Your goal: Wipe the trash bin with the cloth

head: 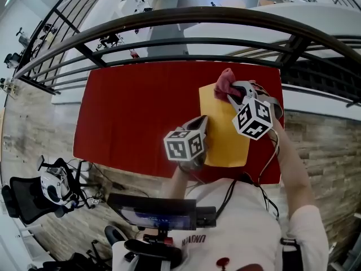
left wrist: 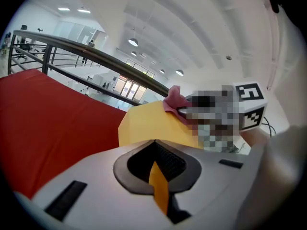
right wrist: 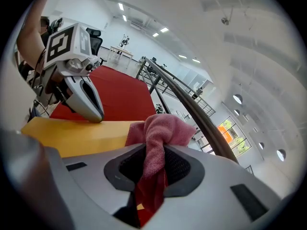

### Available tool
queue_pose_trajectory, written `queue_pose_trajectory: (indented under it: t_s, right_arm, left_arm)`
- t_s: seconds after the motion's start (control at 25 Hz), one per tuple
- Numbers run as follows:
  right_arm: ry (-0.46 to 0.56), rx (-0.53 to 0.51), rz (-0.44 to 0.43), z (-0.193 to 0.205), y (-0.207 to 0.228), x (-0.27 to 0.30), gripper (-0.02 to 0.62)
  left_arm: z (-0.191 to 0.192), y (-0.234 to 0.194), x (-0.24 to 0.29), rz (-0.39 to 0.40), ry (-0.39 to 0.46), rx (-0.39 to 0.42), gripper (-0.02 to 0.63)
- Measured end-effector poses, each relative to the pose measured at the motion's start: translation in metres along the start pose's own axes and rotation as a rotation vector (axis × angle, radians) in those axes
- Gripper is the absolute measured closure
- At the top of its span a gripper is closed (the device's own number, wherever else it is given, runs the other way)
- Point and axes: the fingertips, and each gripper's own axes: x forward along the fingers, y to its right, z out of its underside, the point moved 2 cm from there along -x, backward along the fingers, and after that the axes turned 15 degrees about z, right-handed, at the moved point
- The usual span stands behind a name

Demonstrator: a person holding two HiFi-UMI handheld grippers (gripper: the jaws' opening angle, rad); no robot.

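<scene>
Counter (head: 130, 112), red on top, runs bare to the left of the bin (head: 223, 134). The bin itself sits toward the counter's right end and shows one broad yellow face upward.

At the bin's near left edge, the left tongs (left wrist: 156, 164) are clamped narrow on a thin yellow wall, which shows as a strip between the pads in the left gripper view. This grip looks like an anchor: pinning one edge should stop the light bin from sliding or tipping when the cloth drags across it. Holding at the edge also leaves the broad face free for wiping.

Over the bin's far right corner, the right tongs (right wrist: 153, 166) are closed on the pink cloth (head: 224, 79). The cloth is bunched between the pads, with a fat tuft pushed out past the tips and a tail hanging below. Held like this, the soft tuft meets the plastic first, not the hard tips. The tuft lies at the bin's far edge, though I cannot tell for sure whether it presses on the surface.

Starting at the far edge suggests a stroke pulled back across the face toward the person. Most of the yellow face lies between the two tongs, so I judge the wiping to be at an early pass.

Beyond the bin, a dark railing (head: 186, 18) curves past the counter's far side.
</scene>
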Motion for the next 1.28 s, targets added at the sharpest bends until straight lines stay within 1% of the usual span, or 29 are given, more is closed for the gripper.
queue_pose_trajectory:
  t_s: [0.16,0.4,0.64,0.84,1.08,1.28]
  right_arm:
    - [0.017,-0.010,-0.019,0.000,-0.013,-0.016,0.500]
    - [0.034,0.007,-0.051,0.000,-0.036,-0.046,0.500]
    - [0.046,-0.017,-0.097,0.001,-0.067,-0.079,0.499]
    - [0.059,-0.016,-0.150,0.004,-0.090,-0.103,0.500]
    - [0.073,-0.008,-0.242,0.005,-0.120,-0.135,0.499]
    - [0.076,0.000,-0.306,0.009,-0.132,-0.152,0.499]
  left_arm:
    - [0.000,0.001,0.000,-0.014,0.002,0.003,0.603]
    - [-0.001,0.002,-0.001,-0.021,0.009,0.001,0.603]
    - [0.000,0.001,-0.002,-0.029,0.015,0.002,0.603]
    - [0.000,0.000,0.000,-0.036,0.024,0.000,0.603]
    - [0.001,0.000,-0.001,-0.042,0.032,-0.003,0.603]
    - [0.001,0.002,0.002,-0.041,0.040,-0.002,0.603]
